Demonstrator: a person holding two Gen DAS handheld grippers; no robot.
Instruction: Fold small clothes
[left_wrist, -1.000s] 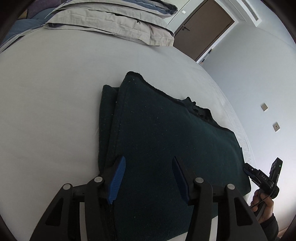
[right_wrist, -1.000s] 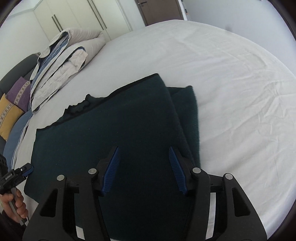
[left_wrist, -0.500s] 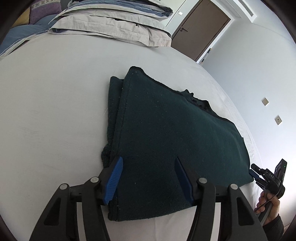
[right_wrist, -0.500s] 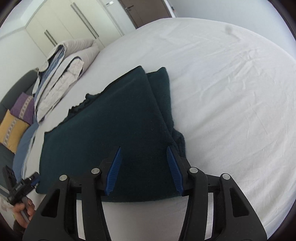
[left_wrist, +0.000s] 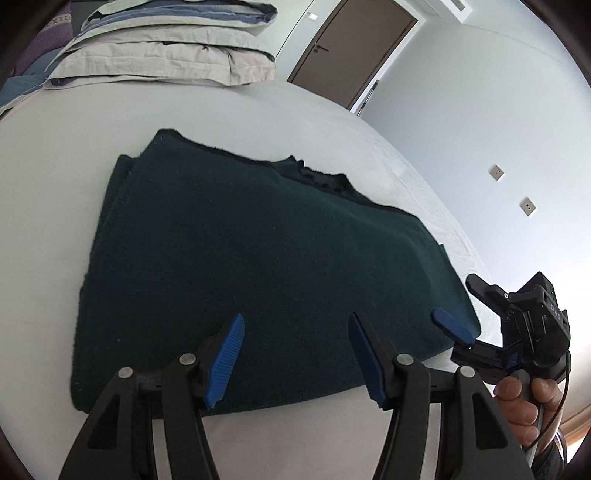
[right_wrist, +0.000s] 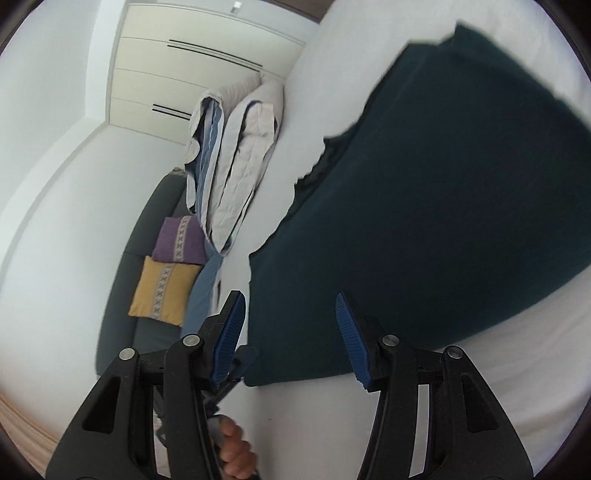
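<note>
Covering most of both wrist views is the white bed sheet (left_wrist: 55, 229), smooth apart from faint creases at right of the left wrist frame. On it lies the folded dark green garment (left_wrist: 258, 258), flat, occupying the centre of the left wrist view and the right half of the right wrist view (right_wrist: 443, 192); a narrower layer shows along its left edge, and a ragged black trim runs along its far edge.

Stacked pillows (left_wrist: 166, 48) in beige and blue sit at upper left of the left wrist frame, on the bed. A brown door (left_wrist: 354, 48) stands at top centre. In the right wrist view, a white wardrobe (right_wrist: 192, 74) fills upper left, with a purple cushion (right_wrist: 181, 240) above a yellow cushion (right_wrist: 162, 288) at centre left.

Left gripper (left_wrist: 295, 354): lower centre, jaws apart, nothing clamped; the garment's near edge lies just beyond the fingertips.

Right gripper (right_wrist: 291, 332): lower centre, jaws parted and opening, nothing between the pads; the garment corner lies behind the gap. It also appears at lower right of the left wrist view (left_wrist: 465, 314), held by a hand (left_wrist: 524, 410).
</note>
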